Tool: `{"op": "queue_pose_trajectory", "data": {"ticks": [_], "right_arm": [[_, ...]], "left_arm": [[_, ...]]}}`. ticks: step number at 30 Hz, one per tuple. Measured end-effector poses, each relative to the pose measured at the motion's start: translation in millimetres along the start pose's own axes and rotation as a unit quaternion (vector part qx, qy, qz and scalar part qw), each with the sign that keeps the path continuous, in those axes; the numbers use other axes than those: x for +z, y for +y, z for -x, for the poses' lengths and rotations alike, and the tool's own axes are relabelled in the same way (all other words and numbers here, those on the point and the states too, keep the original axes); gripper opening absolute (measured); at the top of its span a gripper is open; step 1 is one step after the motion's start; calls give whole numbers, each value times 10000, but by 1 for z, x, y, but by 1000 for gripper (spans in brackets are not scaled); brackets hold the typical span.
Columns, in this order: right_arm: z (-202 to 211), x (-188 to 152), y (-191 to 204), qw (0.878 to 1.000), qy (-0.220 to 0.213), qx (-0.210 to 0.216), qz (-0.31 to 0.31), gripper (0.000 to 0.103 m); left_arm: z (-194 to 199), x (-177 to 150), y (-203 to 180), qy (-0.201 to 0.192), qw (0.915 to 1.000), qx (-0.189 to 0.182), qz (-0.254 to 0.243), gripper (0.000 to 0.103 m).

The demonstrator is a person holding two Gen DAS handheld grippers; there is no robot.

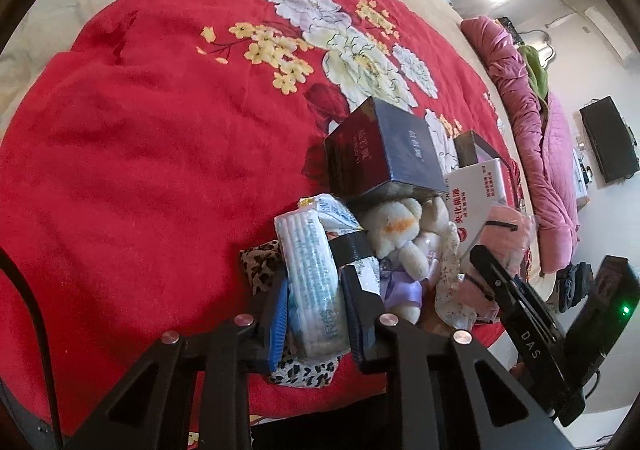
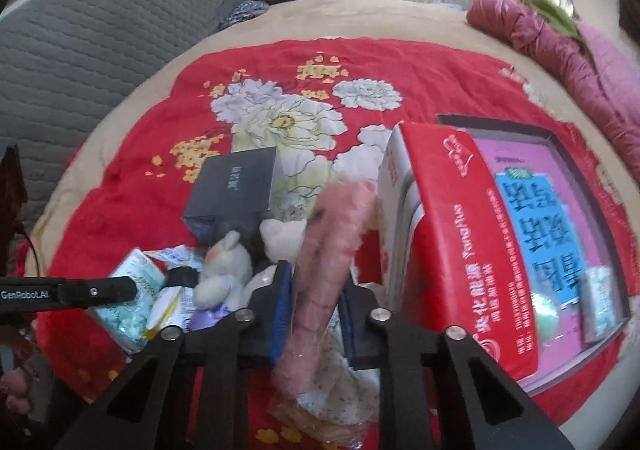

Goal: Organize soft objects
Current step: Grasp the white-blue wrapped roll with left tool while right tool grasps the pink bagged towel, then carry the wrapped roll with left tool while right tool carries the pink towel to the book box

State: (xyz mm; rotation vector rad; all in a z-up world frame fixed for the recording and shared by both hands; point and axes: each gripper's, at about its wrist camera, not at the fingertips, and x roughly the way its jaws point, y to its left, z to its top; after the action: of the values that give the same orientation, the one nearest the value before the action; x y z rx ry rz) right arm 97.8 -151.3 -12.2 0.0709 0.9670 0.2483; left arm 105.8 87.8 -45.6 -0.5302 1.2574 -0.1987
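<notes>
In the left wrist view, the left gripper is clamped on a white tissue pack with pale blue print, its blue-padded fingers pressing the pack from both sides. Under the pack lies a leopard-print cloth. Just beyond it sits a cream teddy bear in a lilac dress, leaning against a dark blue box that stands tilted on the red floral blanket. A second tissue pack lies at the foot of that box. To the right stands a white carton with red lettering, and beside it a pink item in clear wrap. The right gripper enters from the lower right, its black finger reaching to that pink item. A rolled pink quilt lies along the bed's far edge.

In the right wrist view, the right gripper is closed narrowly on the pink wrapped item, which stands up between its blue pads. A floral cloth lies beneath. The red and white carton stands just to the right, and behind it is an open tray holding a purple and blue box and another tissue pack. The teddy bear sits left of the gripper, the dark box behind it. The left gripper comes in from the left at the tissue pack.
</notes>
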Motion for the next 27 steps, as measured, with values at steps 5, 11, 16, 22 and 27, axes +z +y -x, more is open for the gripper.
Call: {"op": "queue_pose_trajectory", "data": {"ticks": [5,11,16,22,27], "right_arm": [[18,3,-5,9992,-329,171,-114,14],[46,6,-9,9970,-706,258,-199,14],[61,7,-20,9952,-855,323,-357,14],[86,5,-39,9921,-1129,264,-486,14],[119,6,-68,9855,-1486,182,-801,14]], "left_arm": [[12,-1,-4,-165,9998,-41,-66,25],[30,-1,-18,-352,9991,-157,-186,23],[30,-2,-33,-389,9986,34,-363,22],[40,-5,-65,-499,9965,-38,-676,22],[49,-8,-114,-611,9917,-124,-1126,22]]}}
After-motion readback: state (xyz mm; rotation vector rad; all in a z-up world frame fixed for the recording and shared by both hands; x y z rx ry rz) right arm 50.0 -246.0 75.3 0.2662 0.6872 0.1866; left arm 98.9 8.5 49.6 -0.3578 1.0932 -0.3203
